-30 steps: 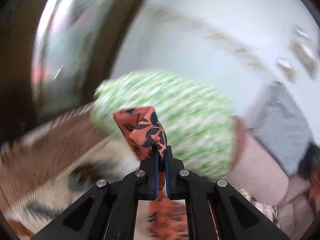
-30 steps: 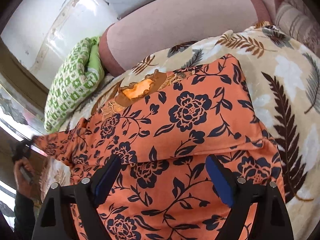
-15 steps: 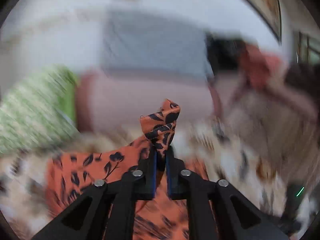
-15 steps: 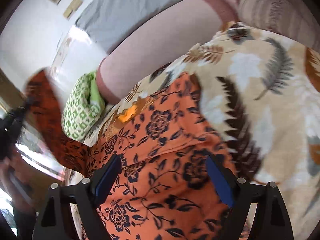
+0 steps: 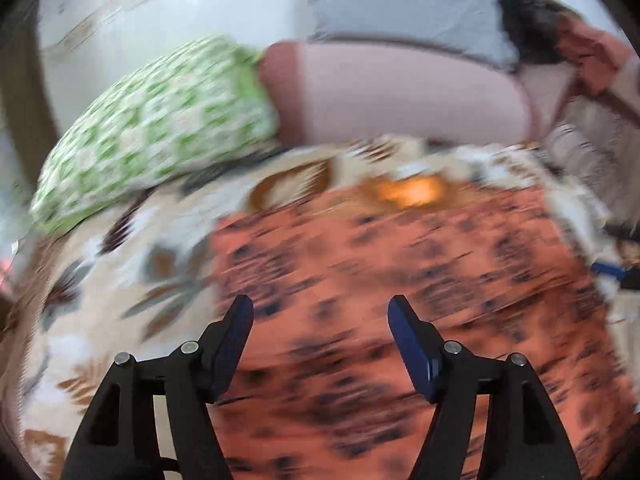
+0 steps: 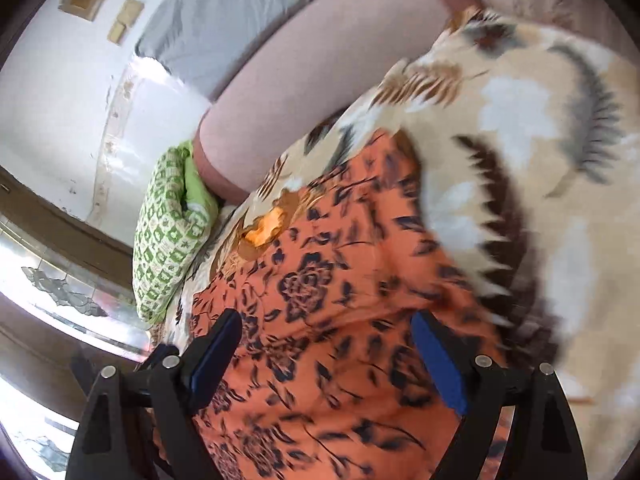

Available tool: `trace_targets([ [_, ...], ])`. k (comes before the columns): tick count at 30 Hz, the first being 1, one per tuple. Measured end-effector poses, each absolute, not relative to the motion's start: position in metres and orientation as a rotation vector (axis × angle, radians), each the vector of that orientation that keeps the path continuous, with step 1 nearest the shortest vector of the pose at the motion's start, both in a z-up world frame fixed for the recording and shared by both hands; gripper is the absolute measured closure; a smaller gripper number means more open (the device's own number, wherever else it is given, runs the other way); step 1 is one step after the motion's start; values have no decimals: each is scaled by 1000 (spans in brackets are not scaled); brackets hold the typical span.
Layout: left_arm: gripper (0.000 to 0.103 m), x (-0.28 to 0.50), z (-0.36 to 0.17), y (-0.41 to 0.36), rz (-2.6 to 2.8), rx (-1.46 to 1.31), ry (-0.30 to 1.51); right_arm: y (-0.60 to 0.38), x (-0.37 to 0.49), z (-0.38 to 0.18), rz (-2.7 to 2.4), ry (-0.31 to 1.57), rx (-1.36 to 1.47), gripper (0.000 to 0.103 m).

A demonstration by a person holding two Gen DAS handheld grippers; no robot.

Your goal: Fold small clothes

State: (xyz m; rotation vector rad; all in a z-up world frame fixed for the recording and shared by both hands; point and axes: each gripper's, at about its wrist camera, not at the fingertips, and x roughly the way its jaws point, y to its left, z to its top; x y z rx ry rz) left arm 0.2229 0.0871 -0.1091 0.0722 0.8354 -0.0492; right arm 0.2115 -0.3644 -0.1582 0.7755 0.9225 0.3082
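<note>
An orange garment with a dark floral print lies spread on a leaf-patterned bedspread. It also shows in the right wrist view, with a gold-trimmed neckline at its far end. My left gripper is open and empty just above the garment. My right gripper is open and empty over the same cloth. The left wrist view is blurred by motion.
A green-and-white patterned pillow and a pink bolster lie at the head of the bed, with a grey pillow behind. A white wall and a window frame are on the left.
My left gripper carried a corner of the orange garment over the cloth, then opened and let it go. My right gripper stayed open and shifted over the garment.
</note>
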Motion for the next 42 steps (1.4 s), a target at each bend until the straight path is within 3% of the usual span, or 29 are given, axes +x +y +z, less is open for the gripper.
trace_targets([
  [6,33,247,-172,150,37,-129,986,-350,262,-201,135,1084,735,15],
  [7,36,249,-181,156,39,-147,1008,-348,263,-201,125,1082,717,19],
  [8,42,248,-186,161,39,-160,1014,-344,264,-197,111,1084,682,25],
  [10,46,244,-188,168,31,-173,994,-339,266,-194,112,1104,643,66],
  [11,47,243,-189,169,31,-169,991,-336,266,-192,103,1105,620,67],
  [17,48,241,-174,165,67,-177,998,-332,270,-202,69,1154,552,65],
  [18,48,236,-161,163,65,-154,956,-332,268,-193,56,1145,529,60],
  [19,48,234,-150,159,63,-123,915,-333,265,-180,48,1101,507,45],
  [24,47,262,-123,127,-71,-123,829,-329,276,-140,191,941,558,31],
  [26,37,278,-131,109,-113,-107,831,-322,294,-147,302,945,632,30],
  [30,36,309,-185,105,16,-88,1003,-324,325,-203,294,1057,708,27],
  [31,34,310,-193,107,40,-74,996,-330,329,-219,250,1084,722,31],
  [33,34,304,-185,101,63,6,958,-333,326,-212,267,1049,754,31],
  [37,34,295,-168,110,140,32,870,-321,327,-186,336,963,665,20],
  [40,30,309,-186,123,135,-11,1001,-326,337,-213,236,1059,637,18],
  [42,30,304,-173,134,162,-62,970,-327,331,-206,241,1016,681,18],
])
